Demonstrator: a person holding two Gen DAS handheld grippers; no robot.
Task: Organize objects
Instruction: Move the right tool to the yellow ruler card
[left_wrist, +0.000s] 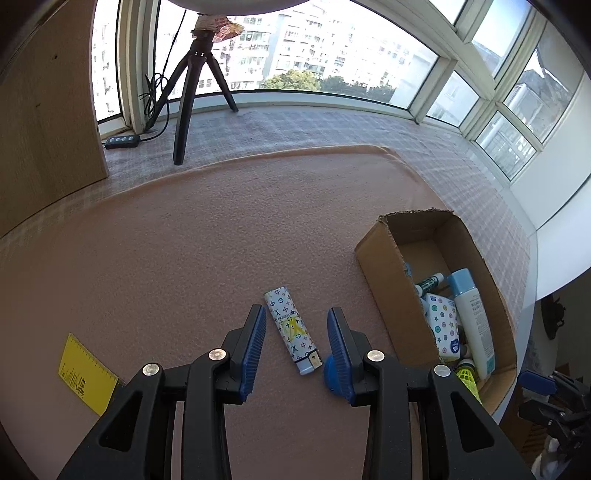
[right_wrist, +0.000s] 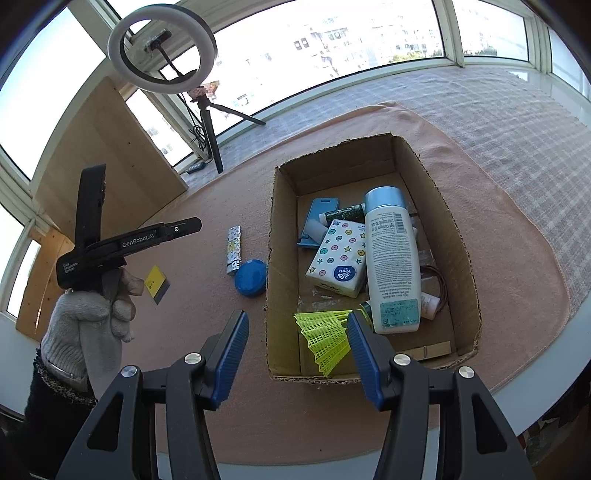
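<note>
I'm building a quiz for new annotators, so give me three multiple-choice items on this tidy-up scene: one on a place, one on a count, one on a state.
1. Where does the patterned lighter lie?
A. inside the cardboard box
B. on the pink mat, outside the box
C. on the window sill

2. How many loose things lie on the mat outside the cardboard box?
A. one
B. three
C. five

3. How does the left gripper stand?
A. jaws apart, either side of the lighter, not pressing it
B. shut on the yellow card
C. shut on the shuttlecock

Answers: 1 B, the lighter rests on the mat left of the box. 2 B, the lighter, the blue round lid and the yellow card. 3 A, gaps show between both pads and the lighter.
</note>
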